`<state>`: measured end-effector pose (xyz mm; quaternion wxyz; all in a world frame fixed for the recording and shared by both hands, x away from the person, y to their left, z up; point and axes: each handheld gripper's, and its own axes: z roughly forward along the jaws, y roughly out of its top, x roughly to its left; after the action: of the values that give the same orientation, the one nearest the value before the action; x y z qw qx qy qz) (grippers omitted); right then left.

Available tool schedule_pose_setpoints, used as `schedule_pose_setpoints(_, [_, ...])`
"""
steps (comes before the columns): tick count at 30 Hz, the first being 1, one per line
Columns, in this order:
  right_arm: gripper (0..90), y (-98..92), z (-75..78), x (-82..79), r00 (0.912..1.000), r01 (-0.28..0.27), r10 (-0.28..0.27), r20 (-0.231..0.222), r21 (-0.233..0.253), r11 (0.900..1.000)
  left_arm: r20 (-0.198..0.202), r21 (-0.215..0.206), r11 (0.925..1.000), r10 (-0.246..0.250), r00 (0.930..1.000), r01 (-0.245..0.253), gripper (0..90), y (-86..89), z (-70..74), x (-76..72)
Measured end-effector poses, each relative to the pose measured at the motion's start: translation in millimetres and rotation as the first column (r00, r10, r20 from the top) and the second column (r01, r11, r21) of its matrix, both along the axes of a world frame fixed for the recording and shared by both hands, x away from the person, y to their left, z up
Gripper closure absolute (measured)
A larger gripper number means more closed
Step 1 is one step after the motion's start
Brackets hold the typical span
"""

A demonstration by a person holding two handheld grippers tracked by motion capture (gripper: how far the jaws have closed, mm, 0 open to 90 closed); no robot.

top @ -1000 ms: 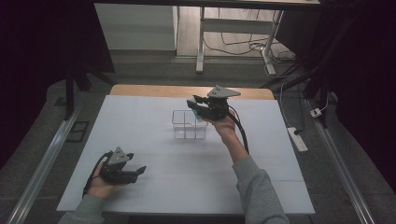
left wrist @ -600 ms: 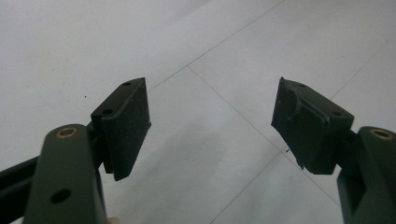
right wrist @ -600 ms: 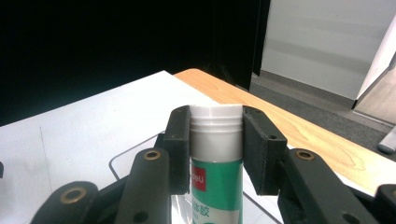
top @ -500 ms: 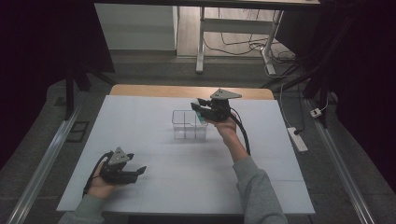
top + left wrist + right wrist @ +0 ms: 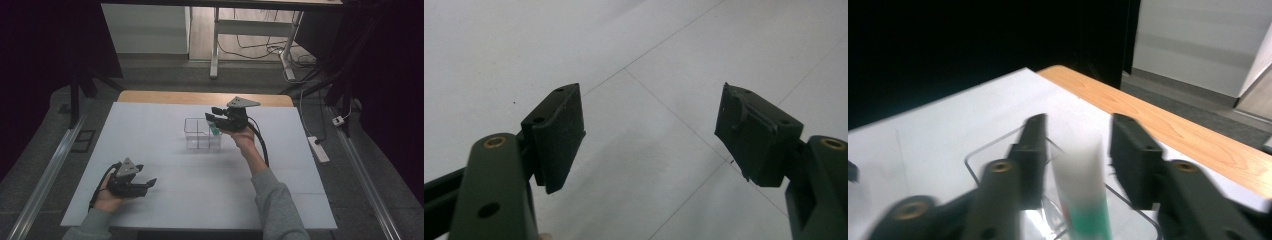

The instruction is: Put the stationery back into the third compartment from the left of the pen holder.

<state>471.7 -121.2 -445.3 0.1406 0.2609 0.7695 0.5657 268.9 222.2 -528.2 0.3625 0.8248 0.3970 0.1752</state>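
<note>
Nearest me, at about 7 o'clock on the white table, my left gripper is resting low in my left hand. Its jaws are standing wide apart with nothing between them, only bare table sheet with thin seam lines showing past the pads.

Farther out, toward 12 o'clock, I am holding my right gripper above the clear plastic box, which is sitting near the middle of the far half of the table. The box is divided into compartments; I cannot tell how many.

A white tube with a green band is standing between my right jaws, which are parted around it. Blur keeps me from telling whether the pads are pressing it. In the high view the tube is sitting in the box's right rear compartment, at about 1 o'clock of the box. Its long axis is running roughly upright, the white end pointing up toward my gripper, the green part lower.

Beyond the box, a wooden strip is edging the table at 12 o'clock.
</note>
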Motion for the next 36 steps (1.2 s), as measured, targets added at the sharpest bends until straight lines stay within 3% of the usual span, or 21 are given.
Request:
schedule_pose_setpoints(5, [46.3, -4.2, 2.5, -1.2, 0.9996, -0.001, 0.001, -0.027, -0.005, 1.000, 0.000, 0.001, 1.0000, -0.001, 1.0000, 0.001, 27.2, -0.3, 0.0, -0.1])
schedule_pose_setpoints(21, [44.5, -20.6, 4.9, -14.7, 0.9999, 0.000, -0.001, -0.016, -0.037, 0.999, -0.005, -0.013, 0.9999, 0.005, 1.0000, -0.005, 27.0, 1.3, 0.1, 1.0])
schedule_pose_setpoints(28, [44.6, -44.6, 6.3, -31.9, 0.9999, 0.012, -0.013, -0.007, -0.071, 0.997, -0.007, -0.012, 0.9999, 0.005, 1.0000, -0.005, 27.0, 0.6, -0.3, 1.6])
schedule_pose_setpoints(36, [42.9, -94.8, -6.9, -68.1, 0.9981, 0.046, -0.051, -0.034, -0.111, 0.993, -0.007, -0.019, 0.9997, 0.014, 0.9999, -0.014, 27.0, 3.0, -0.4, 2.0])
